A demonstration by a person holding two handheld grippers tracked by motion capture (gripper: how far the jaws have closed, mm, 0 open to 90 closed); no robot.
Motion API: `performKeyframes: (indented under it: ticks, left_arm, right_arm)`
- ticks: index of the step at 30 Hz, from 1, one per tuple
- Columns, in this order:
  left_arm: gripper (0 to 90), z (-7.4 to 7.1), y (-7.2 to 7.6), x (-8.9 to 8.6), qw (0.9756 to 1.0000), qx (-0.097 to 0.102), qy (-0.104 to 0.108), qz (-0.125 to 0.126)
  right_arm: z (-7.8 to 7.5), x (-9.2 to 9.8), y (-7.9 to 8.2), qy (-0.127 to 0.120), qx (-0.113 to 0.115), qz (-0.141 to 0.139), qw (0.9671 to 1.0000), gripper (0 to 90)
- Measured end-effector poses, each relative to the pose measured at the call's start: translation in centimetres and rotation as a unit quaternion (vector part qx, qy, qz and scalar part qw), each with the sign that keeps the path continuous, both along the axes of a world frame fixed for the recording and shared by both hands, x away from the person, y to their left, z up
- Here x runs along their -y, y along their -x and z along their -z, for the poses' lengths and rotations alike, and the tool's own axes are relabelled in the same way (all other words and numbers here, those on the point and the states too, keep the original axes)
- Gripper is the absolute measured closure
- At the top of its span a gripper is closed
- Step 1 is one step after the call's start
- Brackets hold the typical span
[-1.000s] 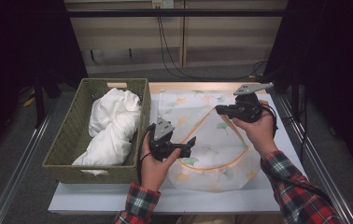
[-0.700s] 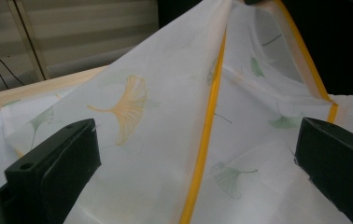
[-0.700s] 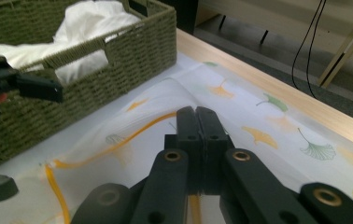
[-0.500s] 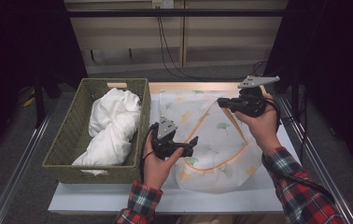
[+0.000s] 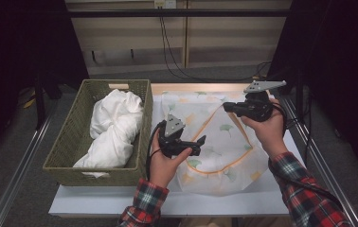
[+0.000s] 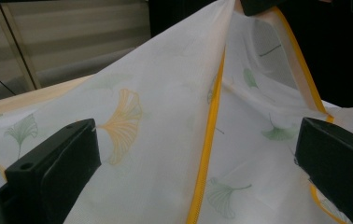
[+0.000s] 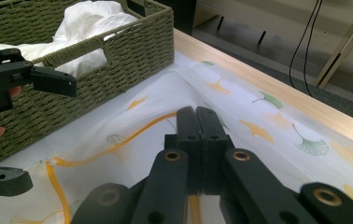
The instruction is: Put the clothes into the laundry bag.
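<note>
Right gripper (image 5: pixel 225 107), clamped on the laundry bag's (image 5: pixel 224 156) edge, should hold high while the open left gripper (image 5: pixel 201 142) enters.

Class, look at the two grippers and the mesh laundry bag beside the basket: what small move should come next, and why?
Probably the left gripper should close on the near edge of the white mesh laundry bag with ginkgo-leaf print. Its fingers stand open either side of the orange zipper, while the right gripper is shut on the lifted far edge. Gripping both sides would spread the opening for the white cloth in the green woven basket.
</note>
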State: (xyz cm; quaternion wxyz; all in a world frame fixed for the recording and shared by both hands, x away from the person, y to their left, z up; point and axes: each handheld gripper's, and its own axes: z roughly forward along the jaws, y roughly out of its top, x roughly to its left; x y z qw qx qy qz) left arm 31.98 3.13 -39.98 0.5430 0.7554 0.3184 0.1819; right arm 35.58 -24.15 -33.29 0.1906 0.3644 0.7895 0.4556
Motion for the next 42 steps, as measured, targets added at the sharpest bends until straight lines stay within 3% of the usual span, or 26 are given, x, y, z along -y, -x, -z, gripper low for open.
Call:
performKeyframes:
  ticks: [10,12,14,17,27,38,42]
  left_arm:
    - [0.0,-0.9,-0.9,-1.2,0.9998,-0.011,-0.002,-0.015]
    - [0.0,-1.2,-1.3,-1.5,0.9998,-0.012,0.006,-0.014]
    - [0.0,-1.6,-1.6,-1.9,0.9997,-0.010,-0.009,-0.018]
    - [0.0,-1.8,-2.0,-2.2,0.9995,-0.016,0.003,-0.028]
    - [0.0,-3.1,-3.4,-3.8,0.9987,-0.019,0.003,-0.047]
    - [0.1,-4.3,-4.8,-6.1,0.9973,-0.026,-0.004,-0.069]
    - [0.1,-4.5,-5.2,-6.7,0.9969,-0.030,-0.016,-0.071]
  right_arm:
    - [0.4,-0.3,0.2,0.003,-0.004,0.002,1.0000,89.4]
    - [0.5,-0.3,0.3,0.004,-0.005,0.002,1.0000,89.4]
    - [0.6,-0.3,0.3,0.005,-0.006,0.003,1.0000,89.4]
    - [0.6,-0.3,0.4,0.005,-0.006,0.006,1.0000,89.4]
    - [0.8,-0.4,0.4,0.008,-0.006,0.003,0.9999,89.4]
    - [0.8,-0.6,0.5,0.013,-0.008,0.000,0.9999,89.4]
    - [0.9,-0.7,0.4,0.013,-0.008,0.001,0.9999,89.4]
